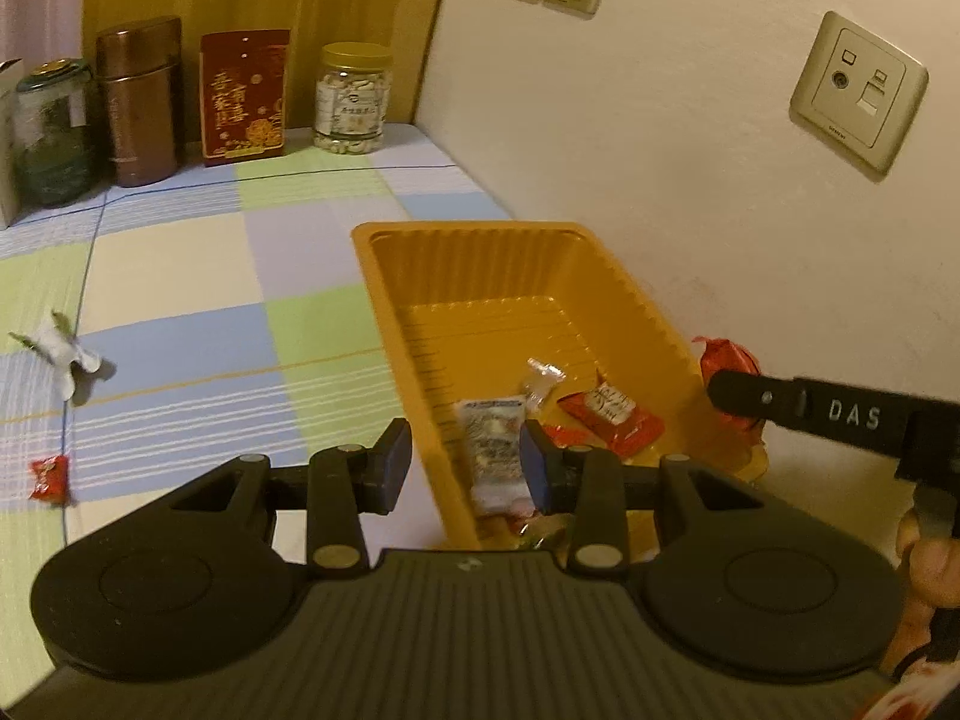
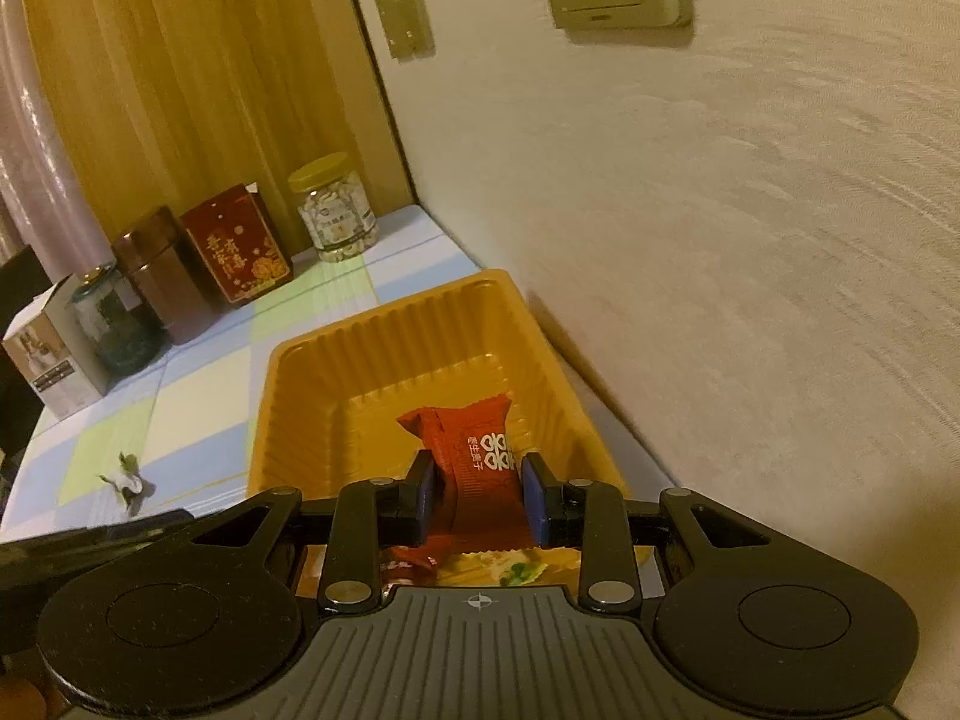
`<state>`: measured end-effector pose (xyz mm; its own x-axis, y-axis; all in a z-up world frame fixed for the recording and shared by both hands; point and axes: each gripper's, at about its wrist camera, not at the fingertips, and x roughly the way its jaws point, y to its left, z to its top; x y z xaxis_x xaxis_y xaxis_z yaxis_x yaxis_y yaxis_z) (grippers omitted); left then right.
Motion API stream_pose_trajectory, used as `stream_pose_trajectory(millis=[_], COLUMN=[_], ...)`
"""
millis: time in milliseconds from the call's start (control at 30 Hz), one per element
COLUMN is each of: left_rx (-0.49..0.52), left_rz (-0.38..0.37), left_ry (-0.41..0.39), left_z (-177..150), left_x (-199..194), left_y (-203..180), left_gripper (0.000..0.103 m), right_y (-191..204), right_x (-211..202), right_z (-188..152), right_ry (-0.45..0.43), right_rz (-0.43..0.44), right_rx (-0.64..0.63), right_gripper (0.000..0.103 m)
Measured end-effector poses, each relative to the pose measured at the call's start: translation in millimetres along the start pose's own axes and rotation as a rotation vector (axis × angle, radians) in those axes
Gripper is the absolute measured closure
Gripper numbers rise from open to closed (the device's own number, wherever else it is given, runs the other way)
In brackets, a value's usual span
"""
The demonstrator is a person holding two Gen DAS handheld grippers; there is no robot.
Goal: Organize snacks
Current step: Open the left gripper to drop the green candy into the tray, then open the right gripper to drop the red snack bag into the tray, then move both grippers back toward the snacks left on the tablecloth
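An orange plastic tray [image 1: 510, 276] stands against the wall on the checked cloth and holds several wrapped snacks. My left gripper [image 1: 465, 462] is open over the tray's near left rim; a white snack packet [image 1: 495, 450] lies in the tray by its right finger. A red packet [image 1: 618, 414] and a clear candy [image 1: 540, 381] lie farther in. My right gripper [image 2: 483, 495] hangs over the tray [image 2: 420, 324] with a red snack packet [image 2: 480, 450] between its fingers, and its jaws stand slightly wider than the packet. The right gripper's finger also shows in the left wrist view [image 1: 750, 396].
A white wrapped candy [image 1: 63, 354] and a small red candy [image 1: 49, 477] lie on the cloth at left. Tins, a red box [image 1: 243, 96] and a jar of nuts [image 1: 354, 99] stand along the back. The wall runs close on the right.
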<state>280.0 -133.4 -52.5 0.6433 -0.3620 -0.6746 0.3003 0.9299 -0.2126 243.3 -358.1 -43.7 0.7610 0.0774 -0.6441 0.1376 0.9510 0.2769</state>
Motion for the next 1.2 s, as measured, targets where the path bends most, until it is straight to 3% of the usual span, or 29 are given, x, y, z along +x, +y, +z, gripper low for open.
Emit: stream_pose_trajectory(millis=[367, 400, 467, 500, 800, 1200], left_rx=[-0.015, -0.012, 0.005, 0.01, -0.015, -0.037], left_rz=[0.016, 0.021, 0.039, 0.044, 0.072, 0.131], left_ry=[-0.015, -0.016, -0.024, -0.027, -0.043, -0.074], left_z=[-6.8, -7.5, -8.9, -10.4, -28.3, -59.1], left_x=[-12.1, -13.0, -16.9, -19.5, -56.1, -125.7], left_y=[6.0, 6.1, 5.7, 5.8, 15.0, 38.4], left_gripper=[0.064, 0.063, 0.059, 0.058, 0.051, 0.045], right_y=[9.4, 9.3, 8.5, 7.2, 0.6, 36.1], right_x=[10.5, 10.9, 10.1, 8.0, -21.4, -81.2], right_z=[1.7, 1.5, 0.9, 0.2, -18.0, -52.6], right_ry=[0.027, 0.031, 0.025, 0.015, 0.033, 0.022], right_rz=[0.067, 0.078, 0.083, 0.085, 0.085, 0.104], right_rx=[0.007, 0.011, 0.024, 0.035, 0.128, 0.124], right_gripper=[0.071, 0.068, 0.039, 0.038, 0.038, 0.038])
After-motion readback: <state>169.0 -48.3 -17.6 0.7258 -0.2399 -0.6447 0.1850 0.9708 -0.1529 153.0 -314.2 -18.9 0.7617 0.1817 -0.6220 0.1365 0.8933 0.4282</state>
